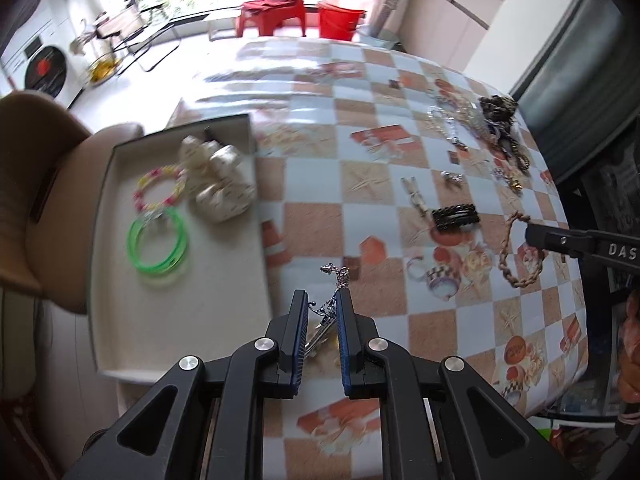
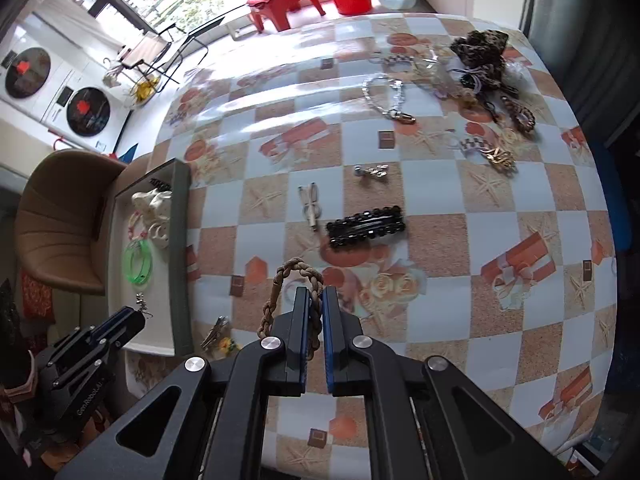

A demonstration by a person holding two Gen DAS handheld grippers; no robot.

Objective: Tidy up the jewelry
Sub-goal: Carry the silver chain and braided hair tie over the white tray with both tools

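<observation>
Left wrist: tray (image 1: 100, 280), green bangles (image 1: 158, 242), beaded bracelet (image 1: 160, 188)

A: How many bangles in the tray (image 1: 100, 240)?
B: Two: one green bangle (image 1: 158, 242), one pink-and-yellow bracelet (image 1: 160, 188) at twelve o'clock from it.
A: Black hair clips (image 2: 366, 226)?
B: One. Braided bracelets (image 2: 294, 276): one.

Green bangles (image 1: 158, 243), black hair clip (image 2: 366, 227), possibly tan braided bracelet (image 2: 298, 276)
</observation>
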